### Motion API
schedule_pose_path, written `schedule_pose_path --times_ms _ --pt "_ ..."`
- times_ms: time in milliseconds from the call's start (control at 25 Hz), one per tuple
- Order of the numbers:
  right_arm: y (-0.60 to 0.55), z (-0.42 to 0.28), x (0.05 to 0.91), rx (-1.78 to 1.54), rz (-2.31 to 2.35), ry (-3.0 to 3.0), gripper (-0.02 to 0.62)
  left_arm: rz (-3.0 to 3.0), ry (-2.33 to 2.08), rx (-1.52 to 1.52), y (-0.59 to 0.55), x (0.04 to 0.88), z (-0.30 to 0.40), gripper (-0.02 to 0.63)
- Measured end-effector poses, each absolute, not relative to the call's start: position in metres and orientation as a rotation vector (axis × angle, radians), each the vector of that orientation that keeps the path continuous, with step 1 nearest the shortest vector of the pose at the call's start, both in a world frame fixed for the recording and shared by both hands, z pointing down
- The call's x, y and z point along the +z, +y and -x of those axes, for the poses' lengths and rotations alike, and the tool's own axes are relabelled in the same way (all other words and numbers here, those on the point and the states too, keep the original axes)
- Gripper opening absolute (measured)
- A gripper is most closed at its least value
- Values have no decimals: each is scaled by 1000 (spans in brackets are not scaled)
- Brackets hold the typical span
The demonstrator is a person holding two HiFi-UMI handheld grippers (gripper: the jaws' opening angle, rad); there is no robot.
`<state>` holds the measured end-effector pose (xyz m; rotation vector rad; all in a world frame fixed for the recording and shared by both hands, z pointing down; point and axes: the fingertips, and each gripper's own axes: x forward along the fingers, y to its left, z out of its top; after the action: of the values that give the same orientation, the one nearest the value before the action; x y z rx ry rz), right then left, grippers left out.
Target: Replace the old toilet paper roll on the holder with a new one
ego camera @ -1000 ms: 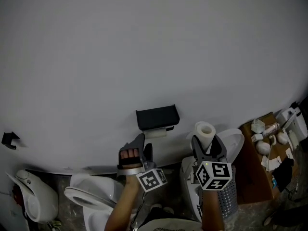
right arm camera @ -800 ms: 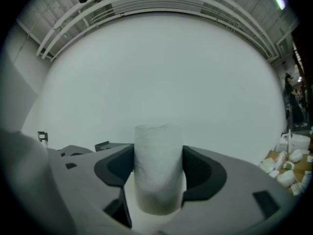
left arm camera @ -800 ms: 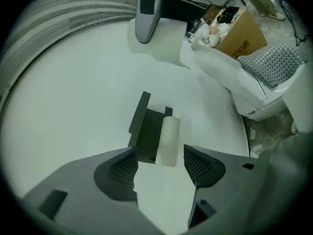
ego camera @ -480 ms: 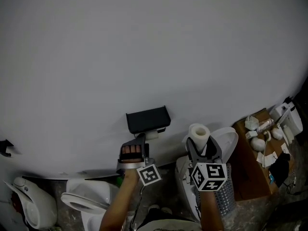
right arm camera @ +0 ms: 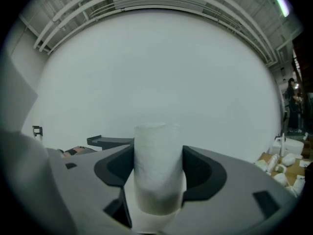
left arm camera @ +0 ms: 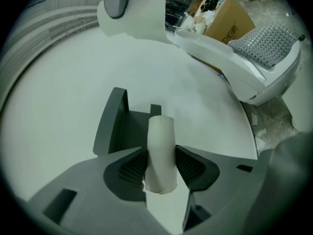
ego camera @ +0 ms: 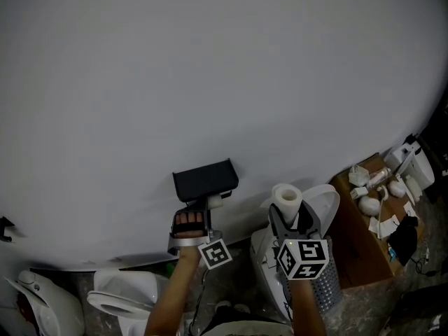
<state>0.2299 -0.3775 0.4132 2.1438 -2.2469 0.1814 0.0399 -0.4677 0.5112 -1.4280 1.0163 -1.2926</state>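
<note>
Black holder [ego camera: 205, 180] on the bare white wall [ego camera: 210, 61]: left gripper [left arm camera: 160, 164], jaws just closing, pinches its thin old roll [left arm camera: 161, 131]. Right of the holder, right gripper [ego camera: 288, 220] clasps the new roll [ego camera: 286, 200]; toilets [ego camera: 122, 290] stand below.

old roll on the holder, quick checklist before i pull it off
1. Left gripper gripping the old roll: ok. Its jaws have just been closing and now press on both sides of the roll.
2. Old roll free of the holder: not ok. Its far end sits at the holder's bracket, under the black cover.
3. How the roll is fixed to the holder: cannot tell, that end is hidden.
4. New roll secure in the right gripper: ok, upright between the jaws.
5. New roll out of the way: ok, apart from the holder, to its right in the head view.
</note>
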Motion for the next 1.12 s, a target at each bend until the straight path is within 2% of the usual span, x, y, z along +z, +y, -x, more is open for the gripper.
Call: schedule_pose_path --times_ms 360,1120 --pt "-367 -262 422 210 -2224 -2149 290 1493 983 -1260 -473 512 -70 181" --pt "-321 -362 427 224 -2444 -1889 290 1608 824 -996 -460 492 -213 181"
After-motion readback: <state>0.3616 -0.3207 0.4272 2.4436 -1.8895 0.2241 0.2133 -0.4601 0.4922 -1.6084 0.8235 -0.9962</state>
